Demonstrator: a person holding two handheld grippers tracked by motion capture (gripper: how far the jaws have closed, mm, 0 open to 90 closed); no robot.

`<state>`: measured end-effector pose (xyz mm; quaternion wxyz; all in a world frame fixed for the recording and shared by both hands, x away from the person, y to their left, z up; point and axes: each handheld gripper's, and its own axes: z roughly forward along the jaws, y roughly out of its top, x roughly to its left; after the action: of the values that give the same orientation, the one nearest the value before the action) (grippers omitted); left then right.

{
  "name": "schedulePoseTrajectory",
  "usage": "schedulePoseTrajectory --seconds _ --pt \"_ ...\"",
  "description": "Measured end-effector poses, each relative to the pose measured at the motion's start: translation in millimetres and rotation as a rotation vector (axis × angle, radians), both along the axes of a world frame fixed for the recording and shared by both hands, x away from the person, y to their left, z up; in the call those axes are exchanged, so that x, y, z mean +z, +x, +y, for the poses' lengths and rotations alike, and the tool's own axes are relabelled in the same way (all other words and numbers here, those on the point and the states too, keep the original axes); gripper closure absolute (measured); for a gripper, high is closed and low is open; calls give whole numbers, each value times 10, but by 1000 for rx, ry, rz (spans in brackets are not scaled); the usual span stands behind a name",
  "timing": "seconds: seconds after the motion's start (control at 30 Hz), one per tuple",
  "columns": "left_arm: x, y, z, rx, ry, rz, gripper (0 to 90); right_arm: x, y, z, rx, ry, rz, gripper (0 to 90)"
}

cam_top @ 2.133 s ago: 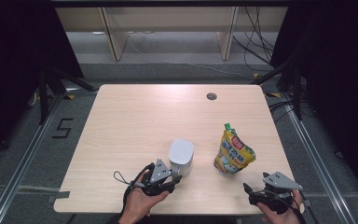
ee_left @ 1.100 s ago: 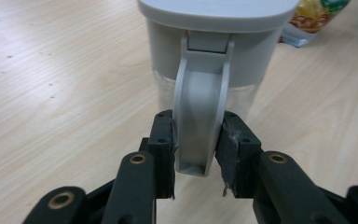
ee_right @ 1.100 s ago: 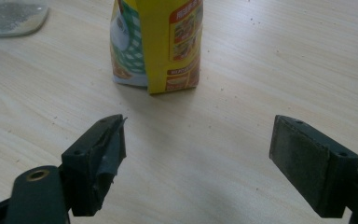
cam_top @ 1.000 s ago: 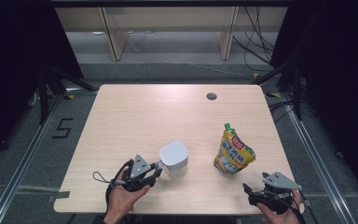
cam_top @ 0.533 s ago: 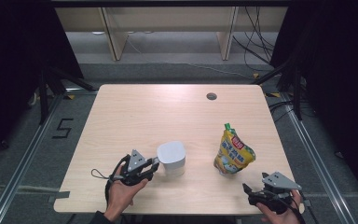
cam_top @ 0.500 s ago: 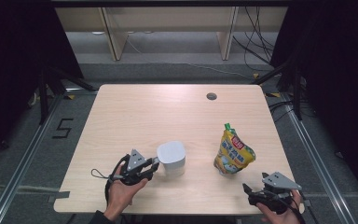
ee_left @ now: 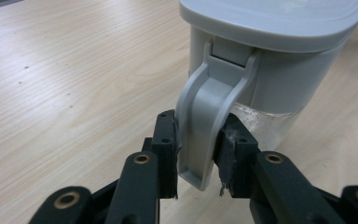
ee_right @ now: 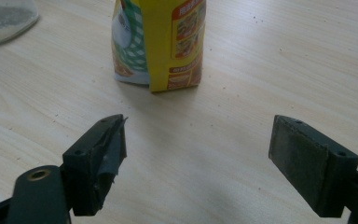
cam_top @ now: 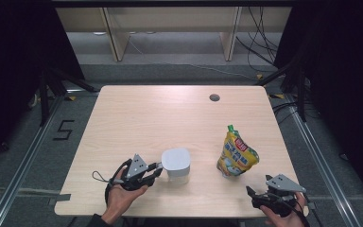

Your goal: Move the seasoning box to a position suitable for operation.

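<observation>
- High view: one wooden table (cam_top: 137, 118), two grippers, one grey-lidded container (cam_top: 176, 164) and one yellow pouch (cam_top: 236, 155). The container stands upright at about 6 o'clock from the table's centre, near the front edge. Its lid faces up and its latch side faces 9 o'clock, toward the left gripper (cam_top: 155, 169).
- The left gripper, held in the person's left hand (cam_top: 123, 196), points toward 3 o'clock and meets the container's side.
- The pouch stands upright at 4 o'clock from the centre, with its green spout at the top. It is well apart from the container.
- The right gripper (cam_top: 253, 194) sits at the 5 o'clock corner of the table, near the pouch and not touching it.
- Left gripper view: the two jaws pinch the container's single grey latch (ee_left: 204, 116) from both sides. The latch hangs from the lid's rim, its long axis running top to bottom. The clear body below the lid shows a whitish content.
- Right gripper view: the jaws stand spread wide with bare table between them. The pouch stands at 12 o'clock, ahead of them. At 10 o'clock is the base of the container.
</observation>
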<state>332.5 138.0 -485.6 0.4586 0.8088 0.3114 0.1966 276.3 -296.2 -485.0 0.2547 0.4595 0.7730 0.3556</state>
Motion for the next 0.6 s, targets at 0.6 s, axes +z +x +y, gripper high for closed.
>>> schedulePoseTrajectory --seconds 0.6 --pt "-7 -154 -77 -85 -47 2 697 -15 5 3 5 12 20 197"
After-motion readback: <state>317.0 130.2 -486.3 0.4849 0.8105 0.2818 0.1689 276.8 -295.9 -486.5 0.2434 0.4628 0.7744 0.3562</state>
